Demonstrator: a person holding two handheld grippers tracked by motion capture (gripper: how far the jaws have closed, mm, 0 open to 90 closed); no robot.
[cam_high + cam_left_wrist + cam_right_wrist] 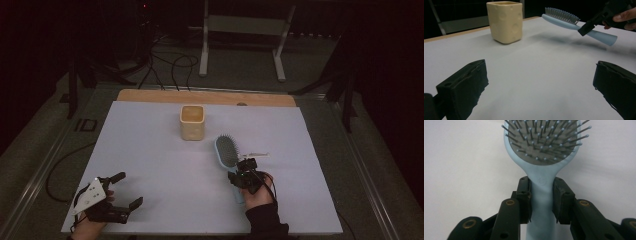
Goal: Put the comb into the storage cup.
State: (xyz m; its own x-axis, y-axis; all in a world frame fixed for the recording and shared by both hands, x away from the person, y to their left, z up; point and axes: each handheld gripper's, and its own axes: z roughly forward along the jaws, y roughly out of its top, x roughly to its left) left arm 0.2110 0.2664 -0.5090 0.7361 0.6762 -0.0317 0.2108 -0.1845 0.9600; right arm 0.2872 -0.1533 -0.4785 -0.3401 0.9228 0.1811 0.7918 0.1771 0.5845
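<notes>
right gripper (243, 173) clamped on the hairbrush (227, 151) neck, lifted off the white mat (150, 150); cup (192, 121) well ahead, apparently empty — pick-up done, likely drop into it left; left gripper (120, 192) idle — jaws wide apart, holding nothing.

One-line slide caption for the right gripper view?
Right hand-held gripper clamps the neck of a light-blue plastic paddle hairbrush, bristles facing the camera, over a white table surface.

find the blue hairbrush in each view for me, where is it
High view: hairbrush right of centre, handle in the right claw.
Left gripper view: upper right, lifted off the table.
Right gripper view: centre, neck clamped.
Shared landmark: the right claw gripping it.
</notes>
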